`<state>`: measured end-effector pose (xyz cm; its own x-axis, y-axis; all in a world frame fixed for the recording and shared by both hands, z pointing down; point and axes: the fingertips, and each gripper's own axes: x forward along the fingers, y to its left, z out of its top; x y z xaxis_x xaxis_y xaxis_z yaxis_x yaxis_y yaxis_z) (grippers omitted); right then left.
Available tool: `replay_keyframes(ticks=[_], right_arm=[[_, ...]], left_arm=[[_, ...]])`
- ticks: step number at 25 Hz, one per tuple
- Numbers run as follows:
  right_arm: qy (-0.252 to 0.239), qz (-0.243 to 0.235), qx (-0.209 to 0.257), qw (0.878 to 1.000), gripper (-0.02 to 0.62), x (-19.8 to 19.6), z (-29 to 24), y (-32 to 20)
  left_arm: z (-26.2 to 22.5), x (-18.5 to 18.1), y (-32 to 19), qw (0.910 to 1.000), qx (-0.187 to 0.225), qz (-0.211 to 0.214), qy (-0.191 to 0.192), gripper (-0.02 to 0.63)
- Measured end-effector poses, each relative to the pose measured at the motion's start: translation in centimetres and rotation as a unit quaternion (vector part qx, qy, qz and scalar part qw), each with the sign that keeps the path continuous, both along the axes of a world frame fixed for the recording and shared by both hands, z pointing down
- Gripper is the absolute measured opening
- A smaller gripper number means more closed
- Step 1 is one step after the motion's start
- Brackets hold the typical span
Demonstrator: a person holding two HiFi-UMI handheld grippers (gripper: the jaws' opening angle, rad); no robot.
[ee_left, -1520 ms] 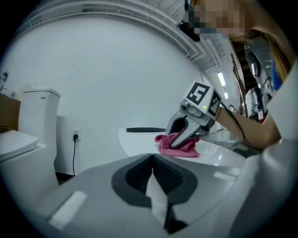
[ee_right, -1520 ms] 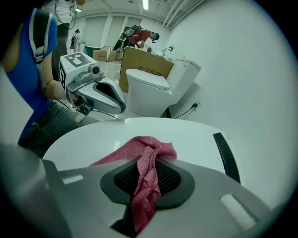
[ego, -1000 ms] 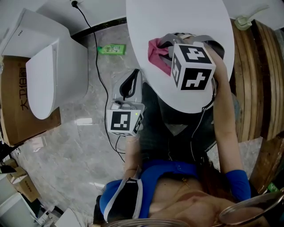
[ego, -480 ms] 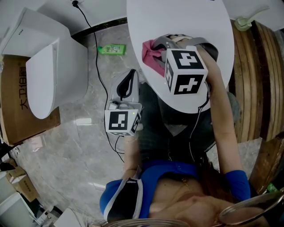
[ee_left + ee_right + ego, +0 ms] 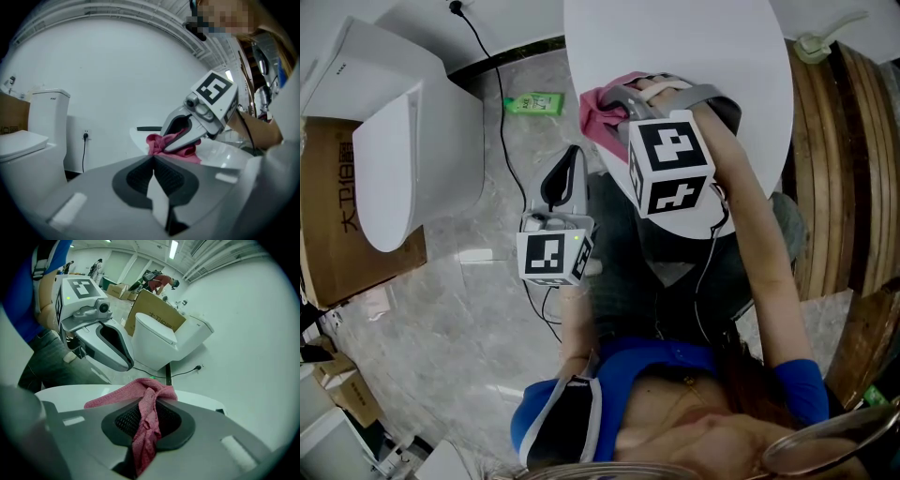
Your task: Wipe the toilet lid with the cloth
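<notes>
Risk: my right gripper (image 5: 622, 101) holds the pink knitted cloth (image 5: 140, 399) by only 1 narrow twisted fold. I judge that drag against the glossy white oval toilet lid (image 5: 694, 47) could pull the fold free. The bunch sits at the lid's left rim, so a stroke further that way would probably run off the edge. The left gripper (image 5: 566, 171) hangs just beside that rim over the grey marble floor (image 5: 469, 309), its jaws together on nothing; a wide sweep might strike it.

Position: the right jaws are clamped on the cloth. The fold runs down between them, and the rest spills ahead of the tips, apparently resting on the lid.
</notes>
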<state>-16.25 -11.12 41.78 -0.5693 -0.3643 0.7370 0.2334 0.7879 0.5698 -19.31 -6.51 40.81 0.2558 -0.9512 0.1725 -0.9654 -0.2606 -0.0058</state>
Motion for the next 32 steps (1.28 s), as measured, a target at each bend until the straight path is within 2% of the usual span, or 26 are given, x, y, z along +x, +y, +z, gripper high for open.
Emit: replay_keyframes(ticks=[8, 15, 32], right_arm=[[-0.003, -0.007, -0.006, 1.000, 0.059, 0.0, 0.0, 0.2], [0.014, -0.011, -0.011, 1.000, 0.057, 0.1, 0.2, 1.4], [0.041, -0.041, -0.060, 0.996, 0.060, 1.8, 0.7, 4.9]], left_arm=[[0.1, -0.7, -0.2, 0.9999, -0.002, -0.011, -0.001, 0.003], [0.1, -0.8, -0.5, 0.9999, -0.001, -0.014, -0.003, 0.003], [-0.2, -0.2, -0.2, 0.9999, 0.002, -0.015, -0.002, 0.003]])
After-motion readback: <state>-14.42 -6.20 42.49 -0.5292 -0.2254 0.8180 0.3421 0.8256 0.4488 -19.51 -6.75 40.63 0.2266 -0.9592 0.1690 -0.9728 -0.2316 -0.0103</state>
